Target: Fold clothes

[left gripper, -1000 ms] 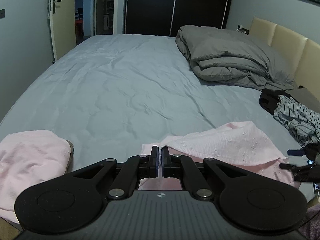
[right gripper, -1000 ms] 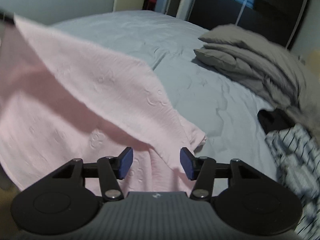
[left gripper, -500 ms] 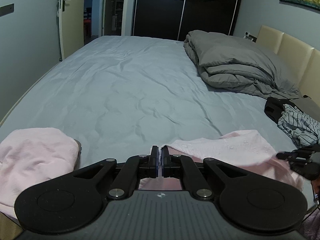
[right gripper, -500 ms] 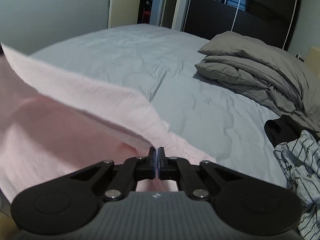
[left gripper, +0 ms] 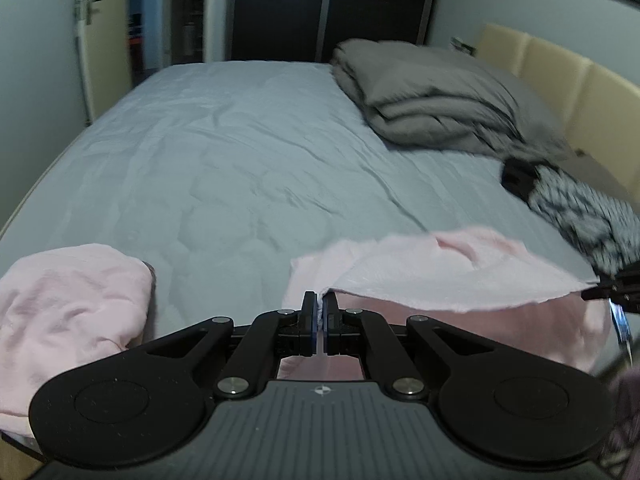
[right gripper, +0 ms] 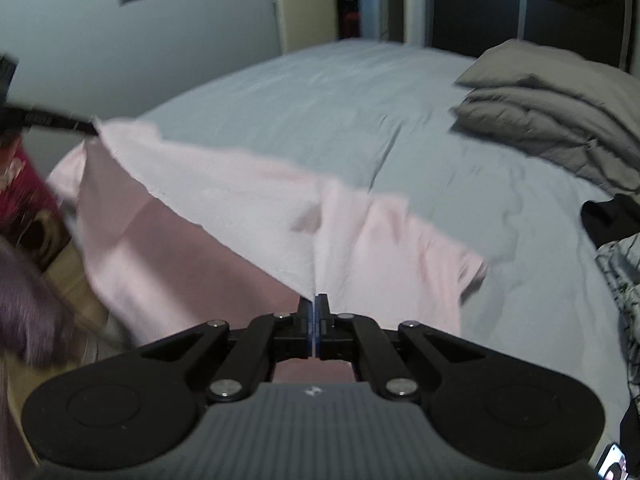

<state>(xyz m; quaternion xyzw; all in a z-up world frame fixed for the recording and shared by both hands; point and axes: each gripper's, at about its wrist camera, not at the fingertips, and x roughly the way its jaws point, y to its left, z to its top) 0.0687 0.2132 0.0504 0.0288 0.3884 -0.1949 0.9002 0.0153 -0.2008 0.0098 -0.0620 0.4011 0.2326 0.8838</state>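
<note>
A pale pink garment [left gripper: 452, 276] is stretched between my two grippers above the near edge of the grey-blue bed [left gripper: 248, 160]. My left gripper [left gripper: 319, 307] is shut on its left edge. My right gripper [right gripper: 314, 308] is shut on its other edge, and the pink garment [right gripper: 248, 208] spreads away to the left in that view. The right gripper's tip shows at the far right of the left wrist view [left gripper: 612, 290]. The left gripper's tip shows at the upper left of the right wrist view [right gripper: 60, 122]. The garment's lower part hangs off the bed edge.
A second pink garment [left gripper: 68, 312] lies bunched at the bed's near left corner. A folded grey duvet [left gripper: 432, 92] sits at the far right. A striped garment [left gripper: 584, 216] and a black one [left gripper: 520, 176] lie by the beige headboard [left gripper: 580, 92].
The right gripper, open a second ago, has shut on the pink garment's edge. Both grippers have lifted and pulled apart, so the garment now hangs taut between them.
</note>
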